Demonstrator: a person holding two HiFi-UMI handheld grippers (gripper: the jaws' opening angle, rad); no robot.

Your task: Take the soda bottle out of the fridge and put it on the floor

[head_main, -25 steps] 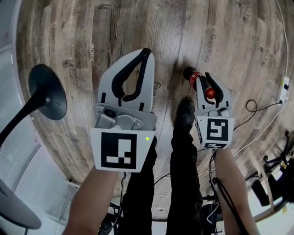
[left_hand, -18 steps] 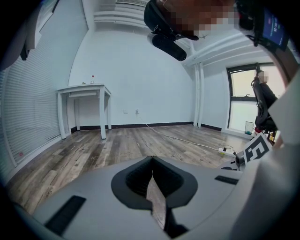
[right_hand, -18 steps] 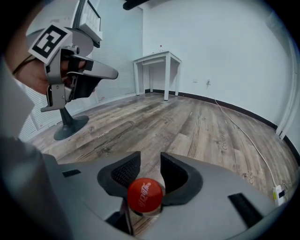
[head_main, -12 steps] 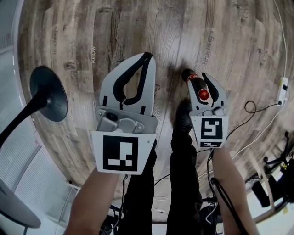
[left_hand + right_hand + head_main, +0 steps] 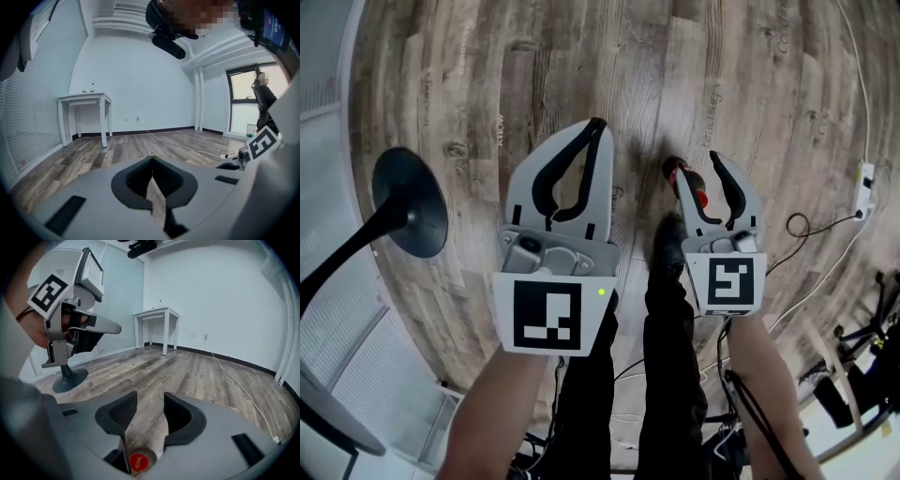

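Note:
The soda bottle (image 5: pixel 680 176) stands upright on the wooden floor, dark with a red cap (image 5: pixel 139 461). My right gripper (image 5: pixel 697 169) hovers above it, open. Its jaws have just been opening, and the bottle's top sits low between them, with both pads clear of it. In the right gripper view the jaws (image 5: pixel 150 401) stand well apart over the floor. My left gripper (image 5: pixel 597 125) is held to the left of the bottle, shut, with nothing in it; in its own view the tips (image 5: pixel 152 159) meet. No fridge is in view.
A black round stand base (image 5: pixel 411 202) rests on the floor at left, beside white blinds. The person's legs and a dark shoe (image 5: pixel 667 246) are just below the bottle. A cable (image 5: pixel 811 225) and a power strip (image 5: pixel 865 178) lie at right. A white table (image 5: pixel 84 98) stands by the far wall.
The right gripper's jaws have spread off the bottle, which stays standing on the floor. Both grippers have risen a little.

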